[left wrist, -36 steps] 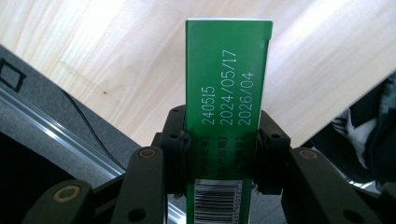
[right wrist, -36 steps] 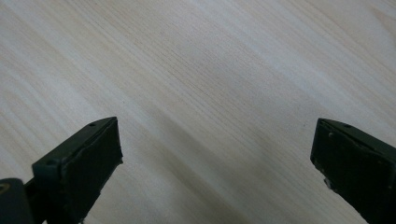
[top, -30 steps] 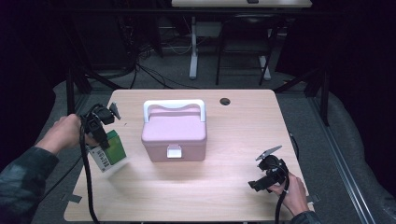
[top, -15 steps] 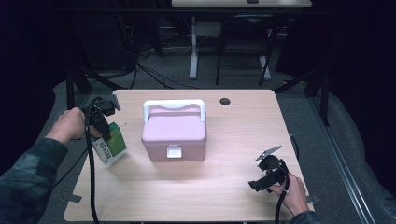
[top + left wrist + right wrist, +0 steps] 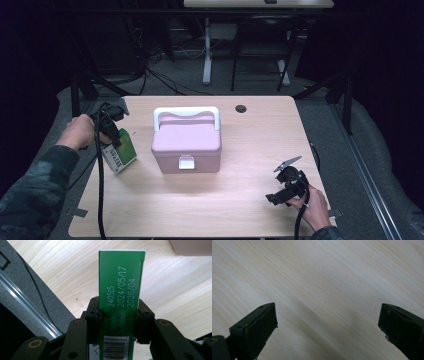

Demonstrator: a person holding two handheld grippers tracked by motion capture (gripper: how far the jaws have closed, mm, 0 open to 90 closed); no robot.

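A green and white carton with printed dates and a barcode is clamped between the jaws of my left gripper at the table's left edge. In the high view its lower end rests on or just above the wood; I cannot tell which. A pink box with a white handle and a white front latch stands closed in the middle of the table, to the right of the carton. My right gripper is low over the front right of the table, its jaws wide apart above bare wood.
The wooden table has a round cable hole at the back. A corner of the pink box lies just beyond the carton in the left gripper view. Grey floor, cables and desk legs surround the table.
My left hand has carried the carton toward the back of the table and slightly right, closer to the pink box. The right gripper has stayed in place.
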